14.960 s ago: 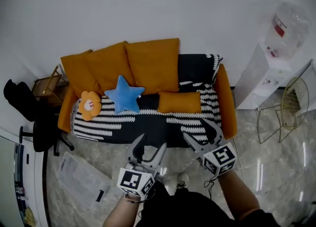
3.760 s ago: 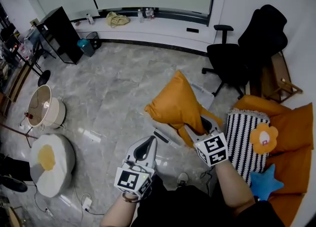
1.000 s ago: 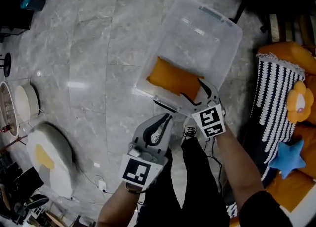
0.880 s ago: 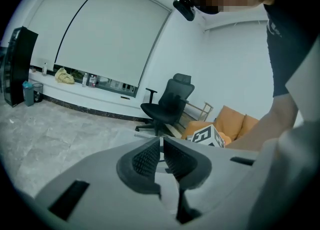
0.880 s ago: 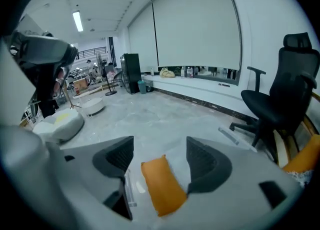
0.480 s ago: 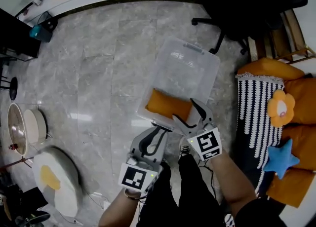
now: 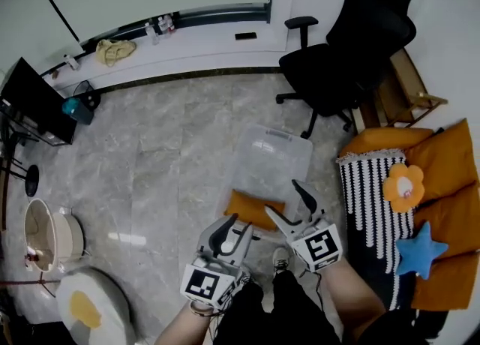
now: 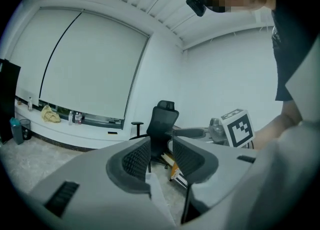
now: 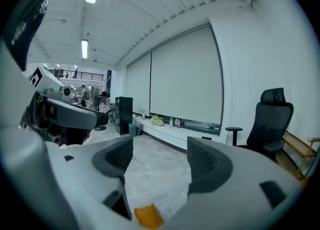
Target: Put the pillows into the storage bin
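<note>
On the marble floor (image 7: pixel 165 148), clear storage bin (image 7: pixel 274 157) with one orange pillow (image 7: pixel 253 209) lying at its near end, left tool (image 7: pixel 235 229) empty, jaws just been opening to a narrow gap, right tool (image 7: pixel 283 198) spread wide and empty, other orange pillows (image 7: pixel 448 157) well apart at right.

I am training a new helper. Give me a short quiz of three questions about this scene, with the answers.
1. True or false: an orange pillow lies in the bin.
2. The star pillow is: A blue, B green, C red.
3. What does the right claw hold?
Key: 1 true; 2 A; 3 nothing, it is open.
</note>
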Motion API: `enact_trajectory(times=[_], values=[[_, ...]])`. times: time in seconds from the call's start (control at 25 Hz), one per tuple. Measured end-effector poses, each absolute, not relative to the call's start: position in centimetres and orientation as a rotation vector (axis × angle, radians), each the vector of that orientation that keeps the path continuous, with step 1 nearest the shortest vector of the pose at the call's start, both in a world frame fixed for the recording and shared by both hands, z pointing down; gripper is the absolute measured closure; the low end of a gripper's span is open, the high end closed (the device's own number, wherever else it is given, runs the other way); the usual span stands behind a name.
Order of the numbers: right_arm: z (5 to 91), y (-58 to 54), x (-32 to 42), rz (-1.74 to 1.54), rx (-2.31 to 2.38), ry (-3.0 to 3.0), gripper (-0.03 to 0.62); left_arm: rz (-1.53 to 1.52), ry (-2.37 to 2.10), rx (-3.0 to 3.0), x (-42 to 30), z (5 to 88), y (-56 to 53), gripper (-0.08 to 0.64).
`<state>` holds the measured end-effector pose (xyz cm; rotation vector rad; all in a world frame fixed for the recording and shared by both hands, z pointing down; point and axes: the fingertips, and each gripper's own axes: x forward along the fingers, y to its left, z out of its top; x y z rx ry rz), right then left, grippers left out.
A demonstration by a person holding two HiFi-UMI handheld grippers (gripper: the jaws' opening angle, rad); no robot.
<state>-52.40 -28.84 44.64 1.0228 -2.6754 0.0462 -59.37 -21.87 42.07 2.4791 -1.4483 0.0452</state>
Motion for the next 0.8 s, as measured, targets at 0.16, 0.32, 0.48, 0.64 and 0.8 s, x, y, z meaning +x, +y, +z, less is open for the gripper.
enact_trajectory(times=[0.16, 0.32, 0.48, 0.64, 0.8], values=[[39.6, -27.4, -51.5, -0.019, 1.095, -2.696, 0.242, 0.0, -1.44, 2.529, -59.2, 38.4, -20.8, 0.423], [35.9, -26.0, -50.1, -0.071, 1.158, -2.695, 0.241, -0.028, -1.418, 2.59, -58.6, 35.7, -20.0, 0.423], [32.6, -25.5, -48.7, -0.142, 1.225, -2.708, 0.238, -0.064, -1.422, 2.648, -58.4, 32.8, -20.3, 0.422], [30.5, -24.9, -47.6, -0.164, 1.282, -2.692, 0.235, -0.074, -1.393, 2.691, -57.9, 30.7, -20.4, 0.422], [29.7, -24.0, -47.0, -0.169, 1.33, -2.683, 0.235, -0.086, -1.366, 2.717, -57.7, 29.6, -19.9, 0.422]])
